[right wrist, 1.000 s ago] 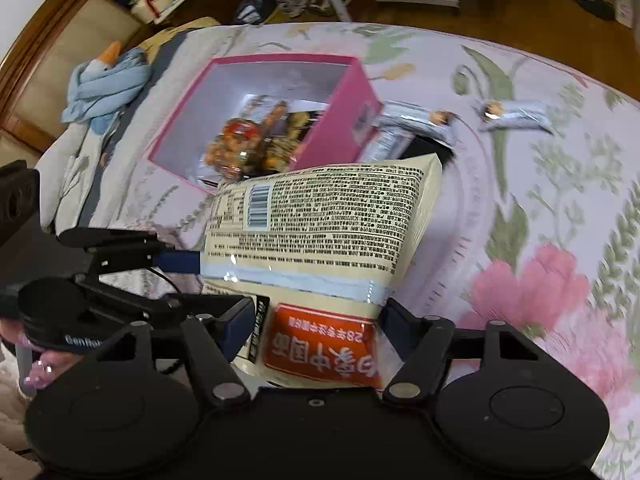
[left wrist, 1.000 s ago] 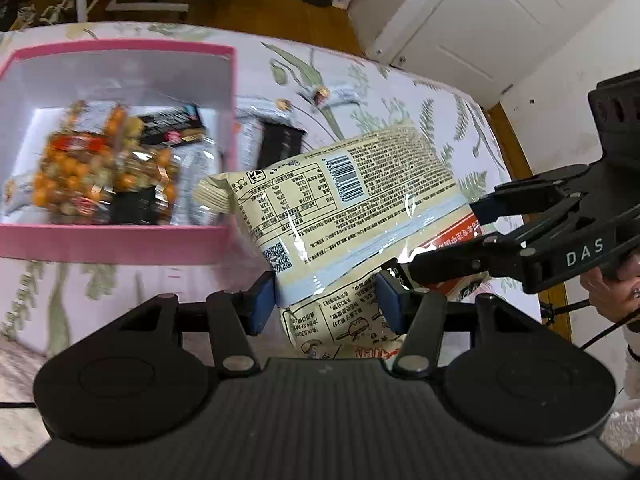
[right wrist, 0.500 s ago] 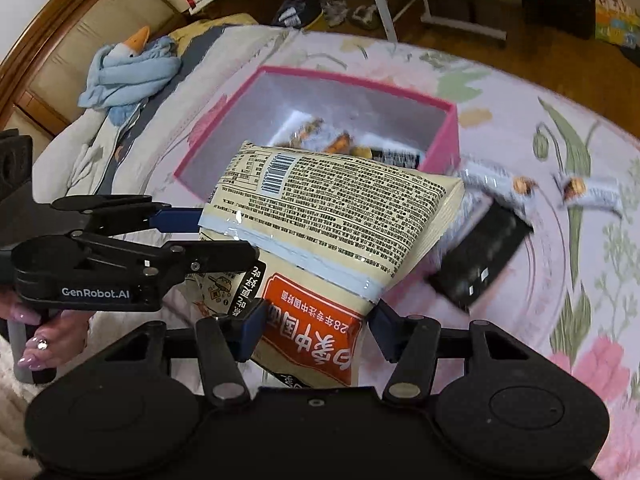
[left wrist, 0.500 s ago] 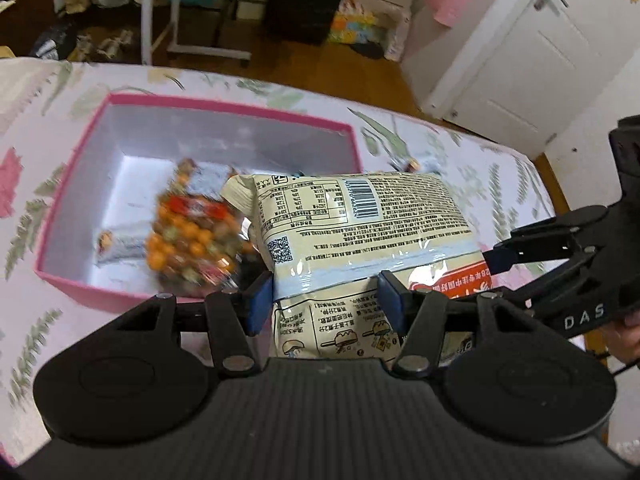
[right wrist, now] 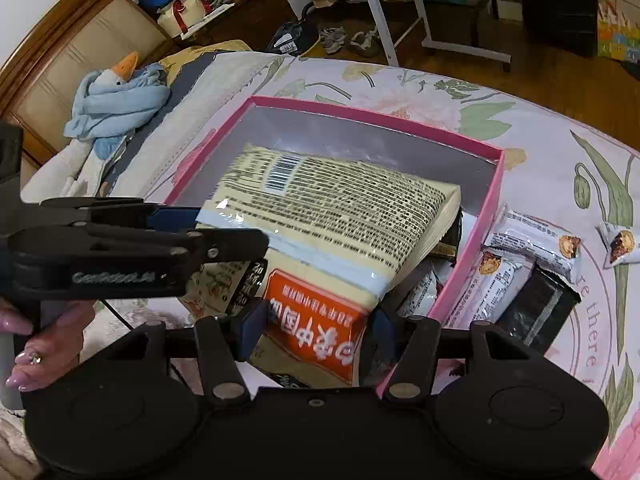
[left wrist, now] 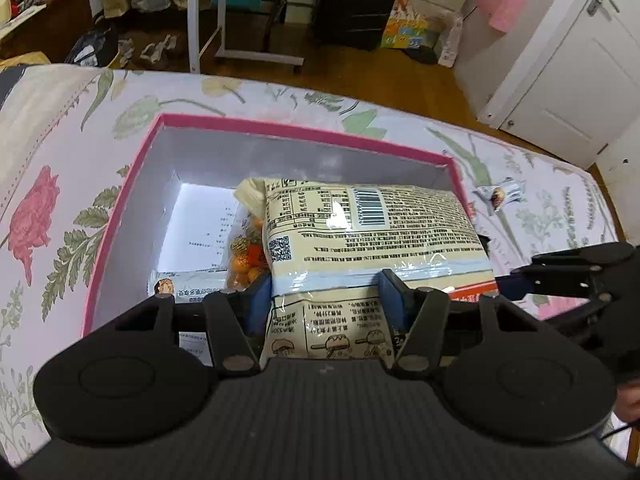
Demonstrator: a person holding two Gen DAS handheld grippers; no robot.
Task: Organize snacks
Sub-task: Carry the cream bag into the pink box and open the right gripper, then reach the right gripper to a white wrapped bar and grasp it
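Note:
A large cream snack bag point(left wrist: 360, 232) with an orange label point(right wrist: 316, 332) hangs over the pink box point(left wrist: 120, 208), tilted down into it. My left gripper point(left wrist: 326, 300) is shut on the bag's near edge. My right gripper point(right wrist: 312, 336) is shut on its orange end. The box point(right wrist: 486, 216) holds an orange snack pack point(left wrist: 246, 256) and small white packets point(left wrist: 188, 284), partly hidden by the bag. The left gripper also shows in the right wrist view point(right wrist: 224, 228), the right one in the left wrist view point(left wrist: 520, 276).
Outside the box on the floral bedspread lie white snack bars point(right wrist: 532, 240), a black packet point(right wrist: 536, 312) and a small wrapped snack point(left wrist: 502, 196). A blue plush point(right wrist: 116, 100) lies by the headboard. A rolling stand point(left wrist: 240, 20) stands on the floor beyond the bed.
Both grippers have carried the big bag from beside the box to over it and lowered its far end inside.

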